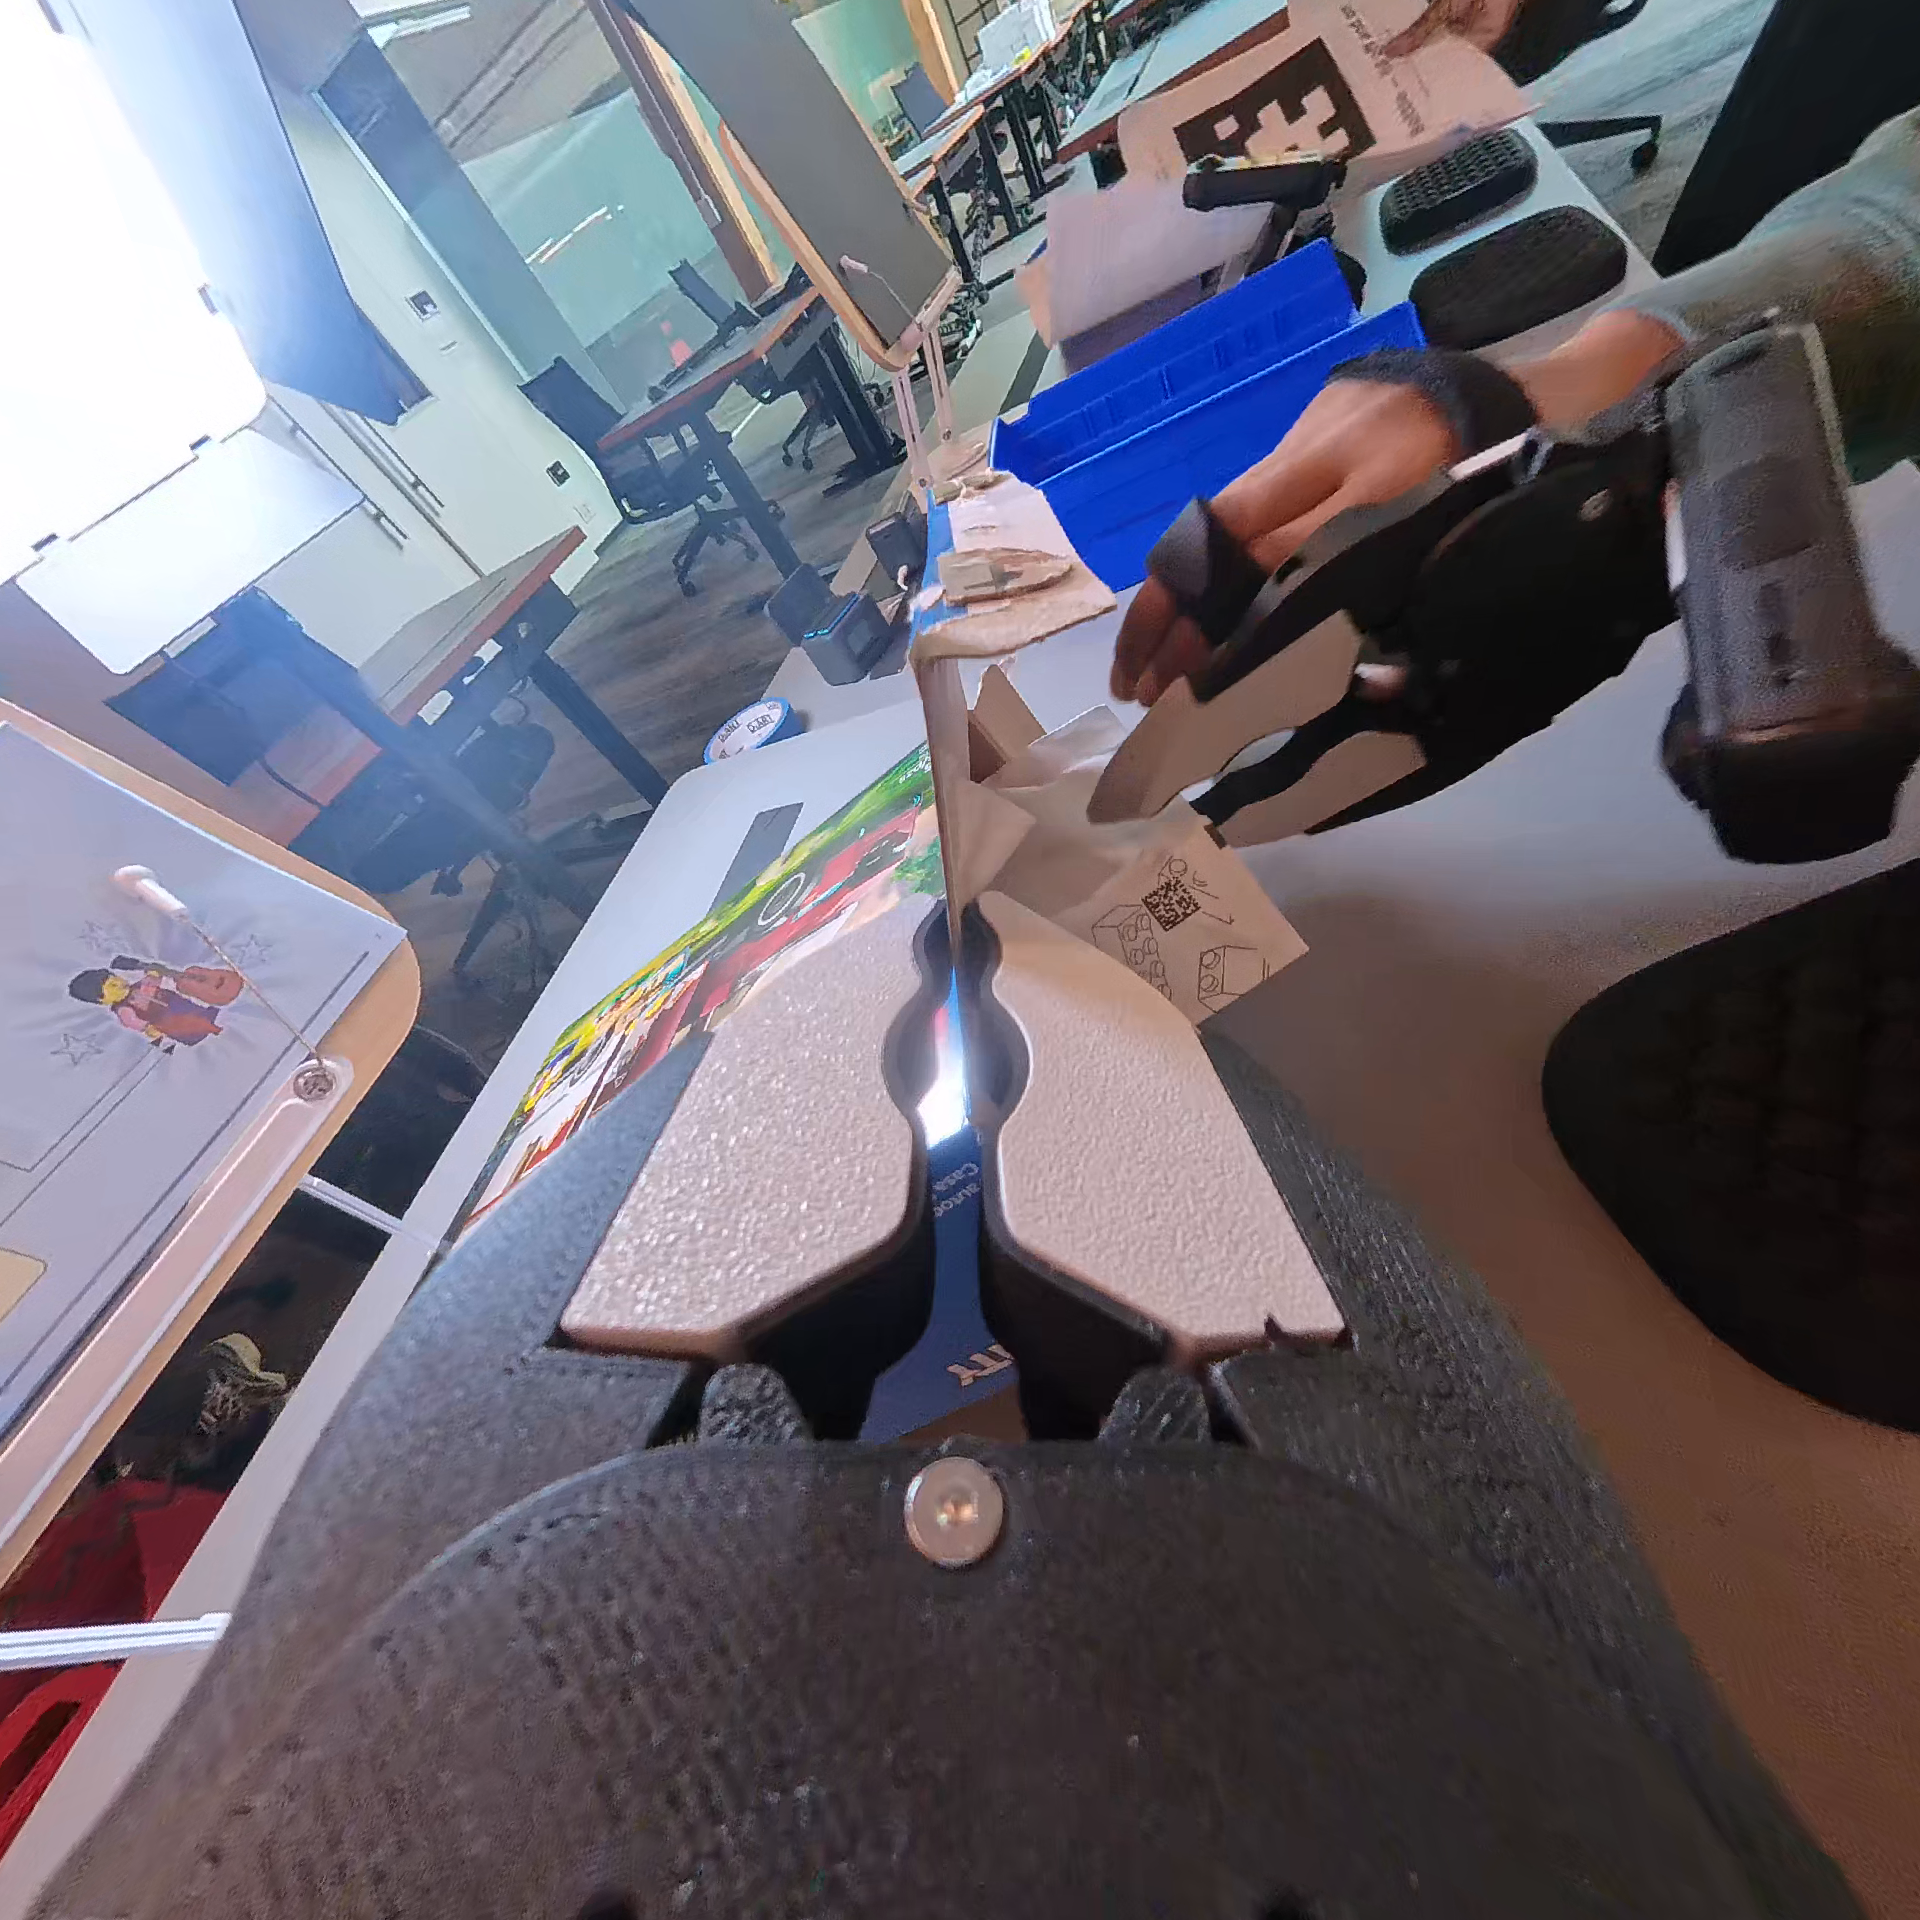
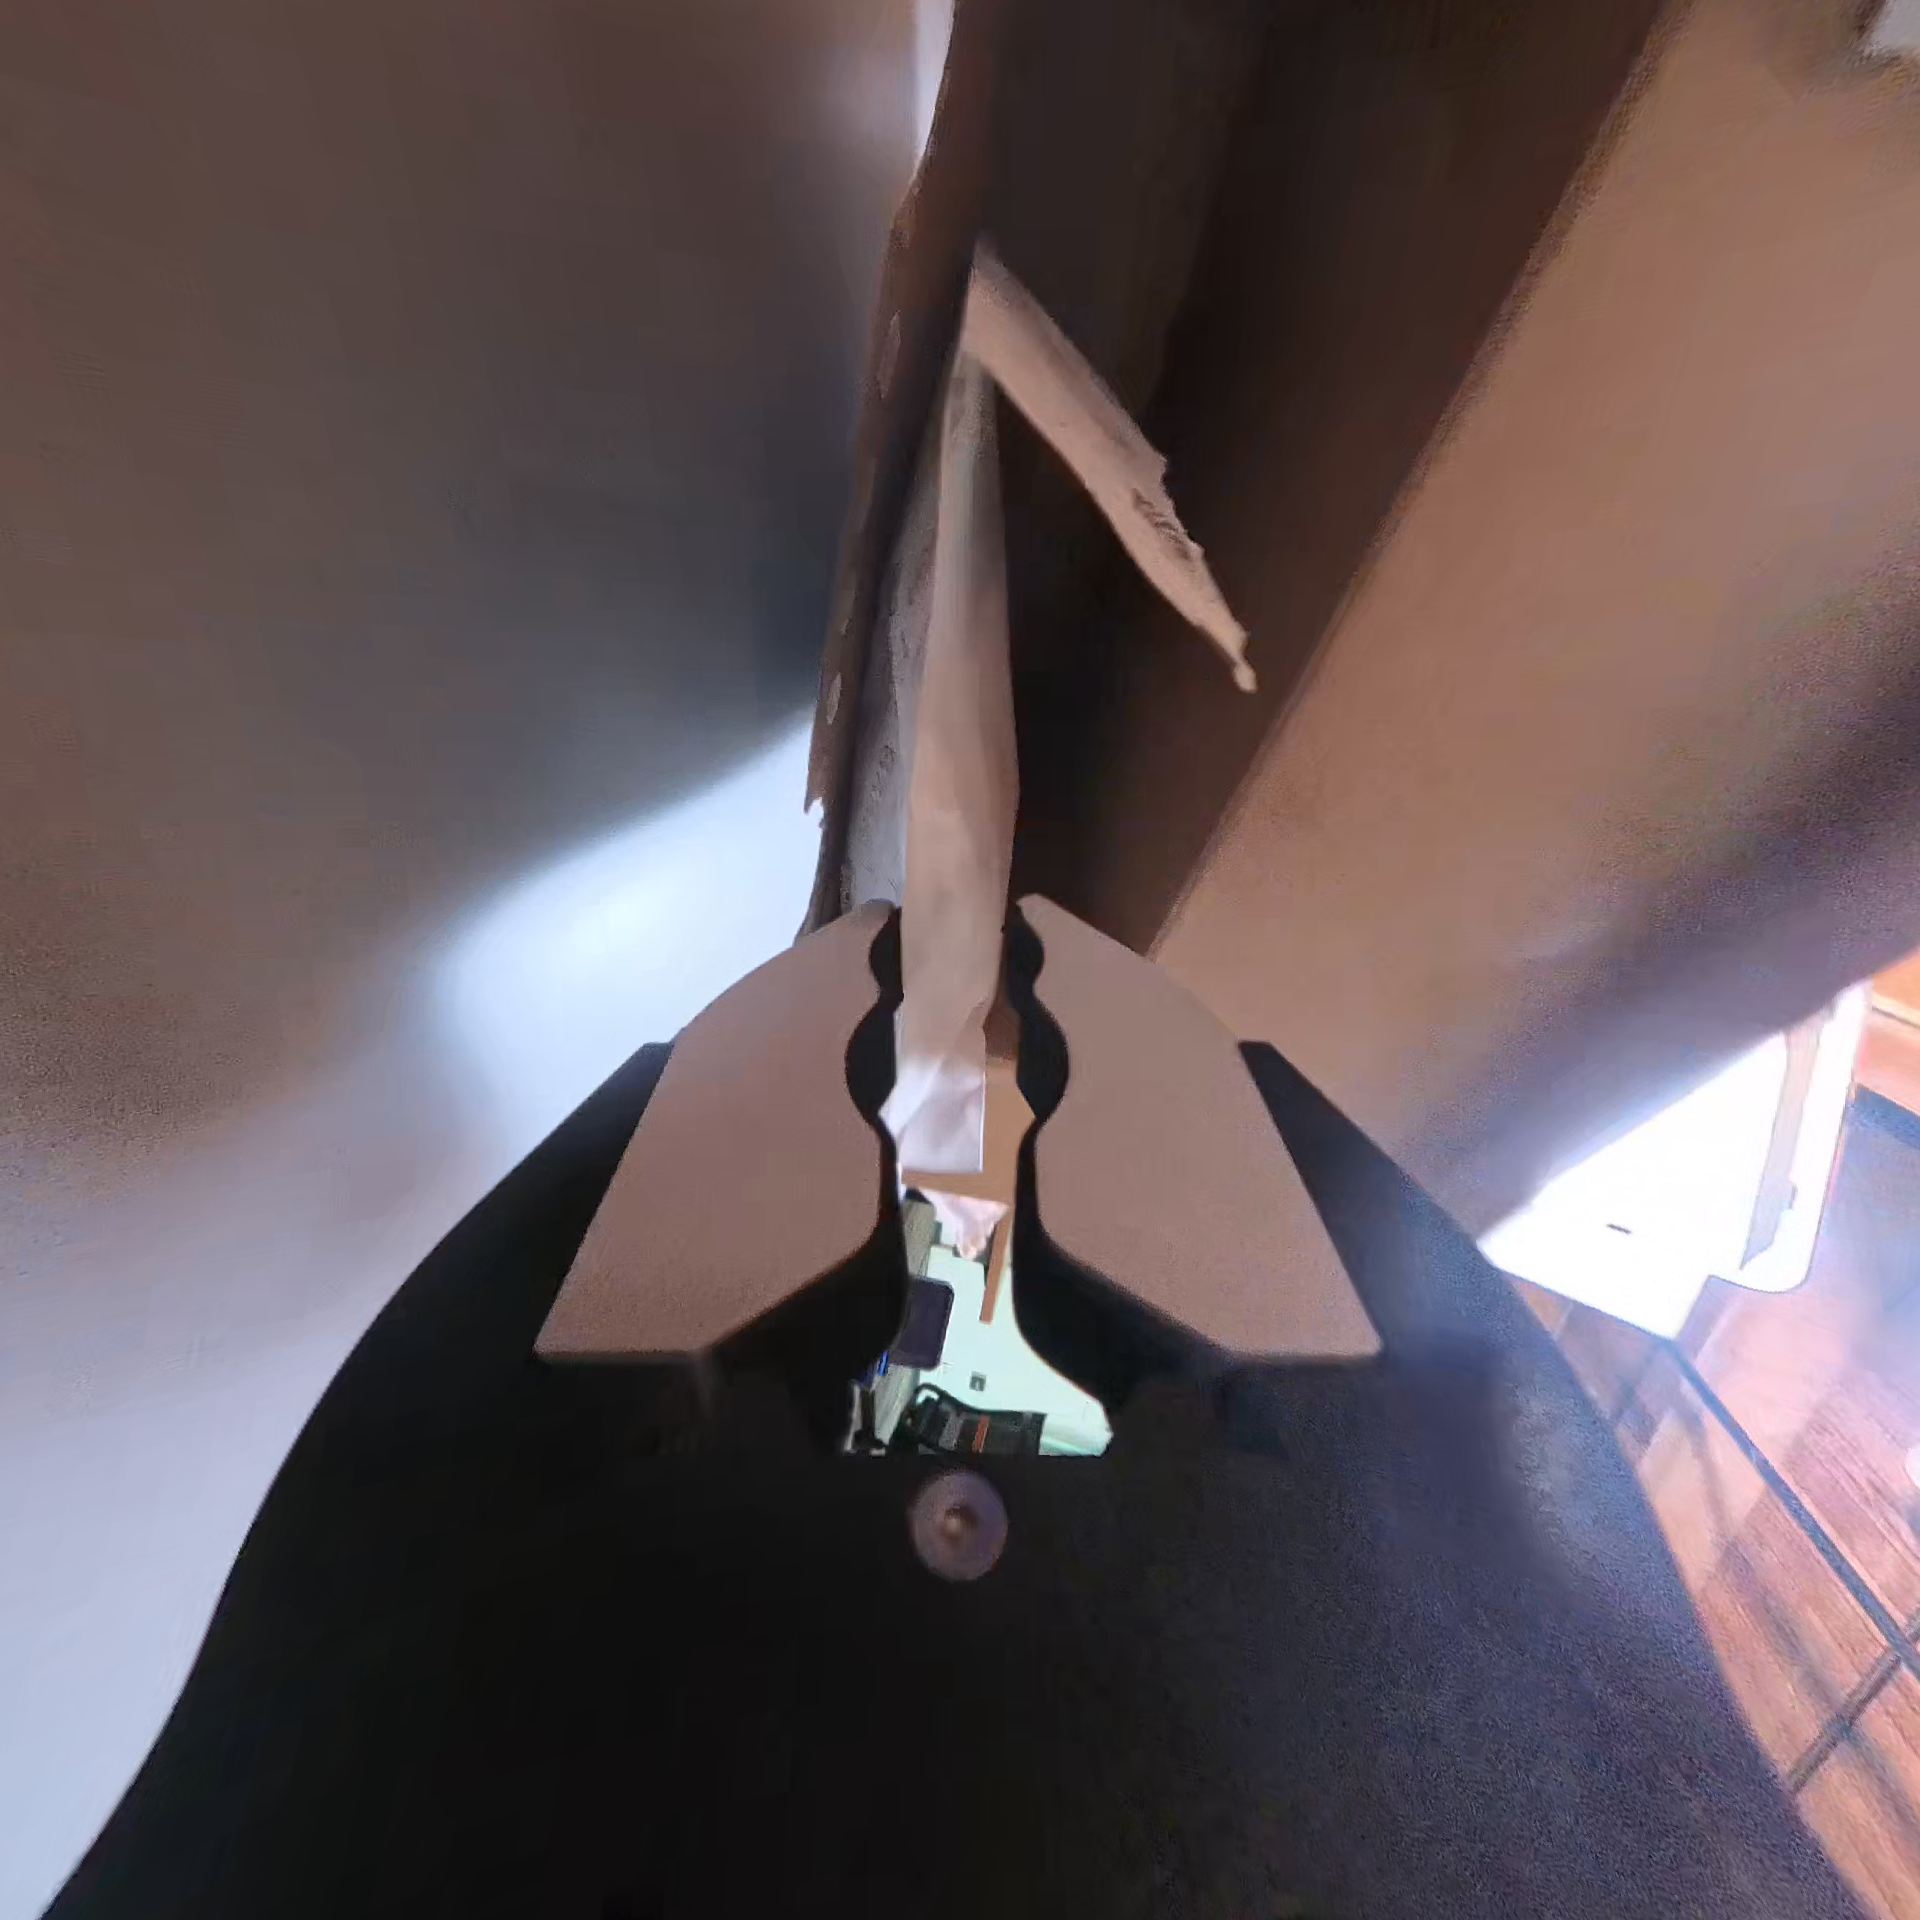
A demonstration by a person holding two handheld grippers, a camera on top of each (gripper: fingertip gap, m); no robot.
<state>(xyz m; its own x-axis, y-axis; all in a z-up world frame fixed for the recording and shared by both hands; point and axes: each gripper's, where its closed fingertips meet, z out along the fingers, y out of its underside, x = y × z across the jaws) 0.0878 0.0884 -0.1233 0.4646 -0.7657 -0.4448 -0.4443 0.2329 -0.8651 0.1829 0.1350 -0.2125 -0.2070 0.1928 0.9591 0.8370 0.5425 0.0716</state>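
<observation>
My left gripper (image 1: 961, 914) is shut on the thin upright wall (image 1: 940, 769) of an open cardboard box with a colourful printed face (image 1: 727, 966), which lies on the white table (image 1: 1455, 987). A white paper bag (image 1: 1174, 914) with line drawings of bricks sticks out of the box's open side. In the left wrist view my right gripper (image 1: 1174, 810), held by a gloved hand (image 1: 1330, 457), reaches into that opening, with its fingers on either side of the bag's top. In the right wrist view the right gripper (image 2: 956, 914) is shut on the white bag (image 2: 961, 790), inside the brown box (image 2: 1403, 623).
A blue plastic bin (image 1: 1195, 416) stands behind the box. A black pad (image 1: 1745, 1143) lies on the table at the right, and two more (image 1: 1517, 270) lie farther back. A blue tape roll (image 1: 753, 722) sits near the table's left edge. Desks and chairs stand beyond. Spacing between my two grippers at the tips: around 15 cm.
</observation>
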